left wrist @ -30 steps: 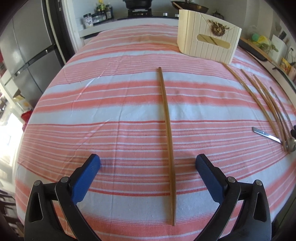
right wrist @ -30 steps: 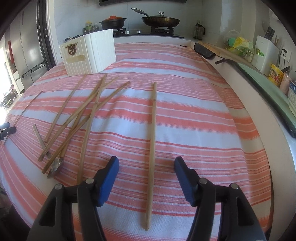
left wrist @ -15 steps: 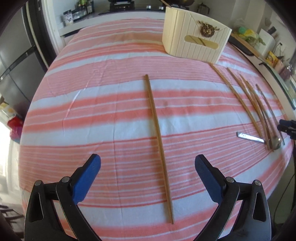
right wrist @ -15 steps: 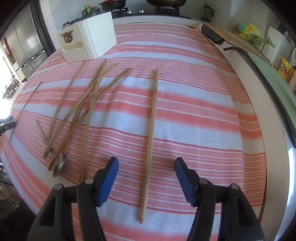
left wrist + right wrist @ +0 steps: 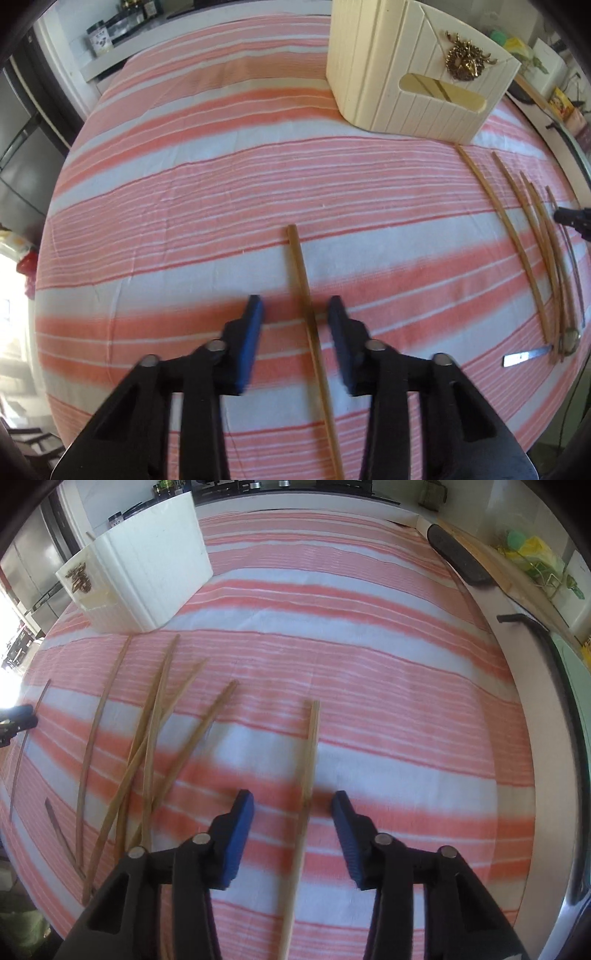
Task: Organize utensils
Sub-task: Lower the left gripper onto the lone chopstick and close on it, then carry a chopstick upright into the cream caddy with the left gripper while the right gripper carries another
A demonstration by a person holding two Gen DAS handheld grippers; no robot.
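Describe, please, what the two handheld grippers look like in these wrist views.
Both look alike. The left gripper and right gripper have black plastic arms with triangular cut-outs and round silver pivot pins, ending in flat blue finger pads. No cables, markings, hands or sleeves show.

A lone chopstick [image 5: 306, 314] lies on the striped tablecloth [image 5: 184, 192], left of a loose heap of chopsticks [image 5: 532, 251] with a spoon [image 5: 570, 338] at its near end. Behind them stands the utensil box [image 5: 417, 77]. Another single chopstick [image 5: 308, 775] lies right of the heap.
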